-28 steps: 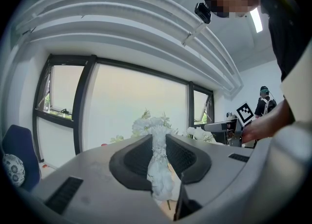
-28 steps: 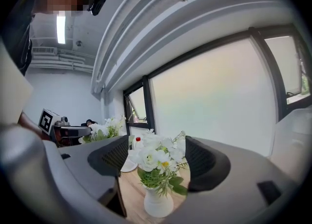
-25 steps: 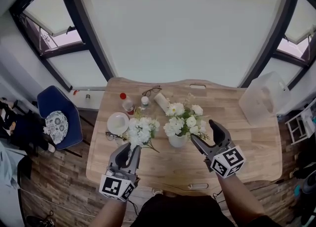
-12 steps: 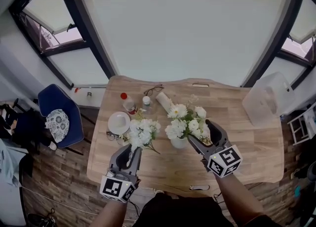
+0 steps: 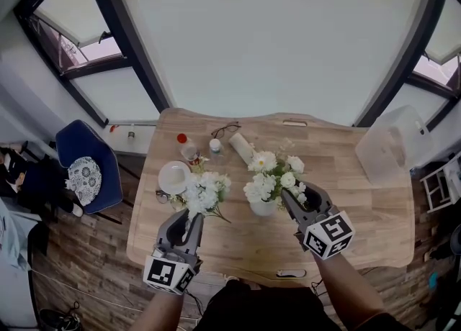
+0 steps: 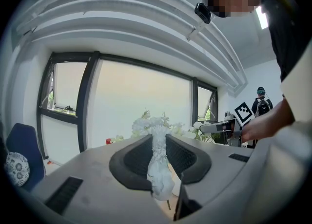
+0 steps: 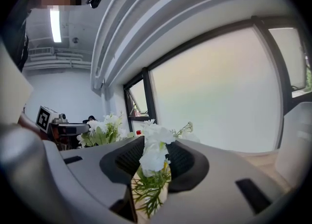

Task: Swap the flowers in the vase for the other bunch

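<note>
The vase [image 5: 261, 207] stands mid-table [image 5: 360, 211]. The right gripper [image 5: 295, 197], tilted slightly down, has just been closing its jaws onto the vase flowers [image 5: 271, 175]. The left gripper [image 5: 189, 217] (held level) clamps the spare bunch [image 5: 205, 191] by its stems.

**Two white bunches, one vase**

A small pale vase [image 5: 261, 207] stands upright, with white blooms [image 5: 272, 177] and green leaves fanning up out of it. The right hand-held gripper [image 5: 297, 196] has just been closing its jaws on those flowers at the vase's right side. Left of the vase, the other white bunch [image 5: 205, 191] is clamped by its white-wrapped stem in the left hand-held gripper [image 5: 186, 221].
</note>
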